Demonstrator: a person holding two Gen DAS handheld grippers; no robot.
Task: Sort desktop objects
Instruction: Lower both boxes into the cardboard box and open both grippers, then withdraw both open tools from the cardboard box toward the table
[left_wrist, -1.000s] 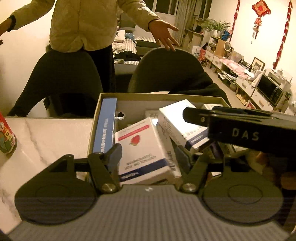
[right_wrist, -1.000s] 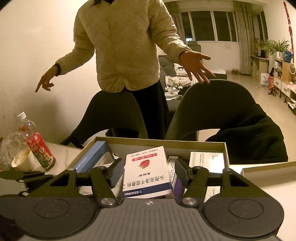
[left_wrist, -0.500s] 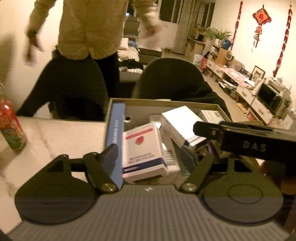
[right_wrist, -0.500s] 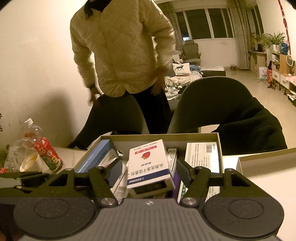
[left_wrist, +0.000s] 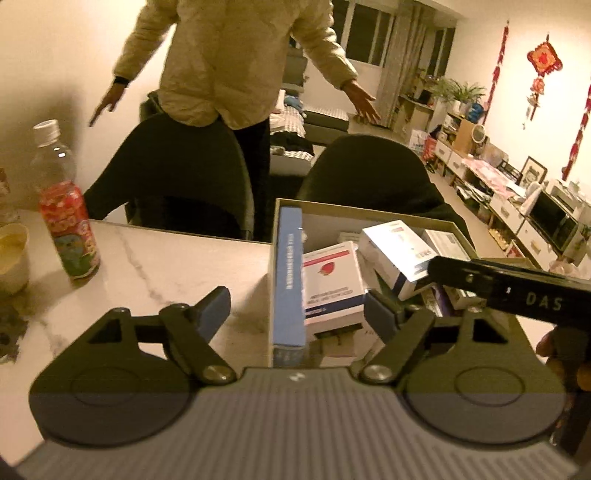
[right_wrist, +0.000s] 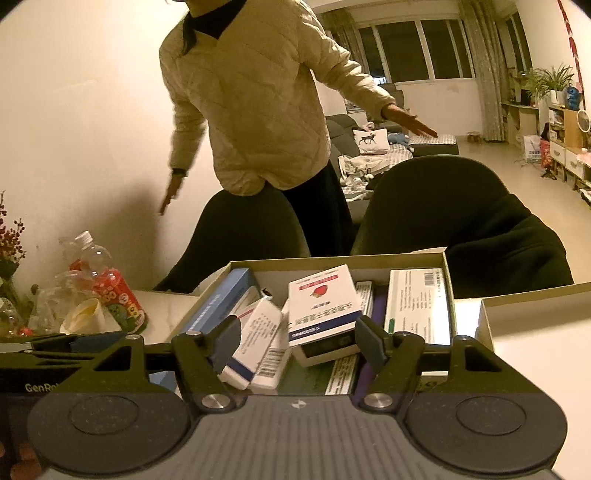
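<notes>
So both hand-held grippers, left (left_wrist: 295, 302) and right (right_wrist: 295, 338), are opening with nothing clenched, near the cardboard box (right_wrist: 332, 264) where the strawberry carton (right_wrist: 323, 306) lies. Looks like a drop-off step; next move needs a fresh item from the bench (left_wrist: 155, 266).

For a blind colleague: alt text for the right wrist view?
The right gripper, jaws opening with nothing pressed between them, hovers over a cardboard box of medicine packs, a strawberry-marked pack on top. Behind stand two dark chairs and a person in a cream jacket.
</notes>
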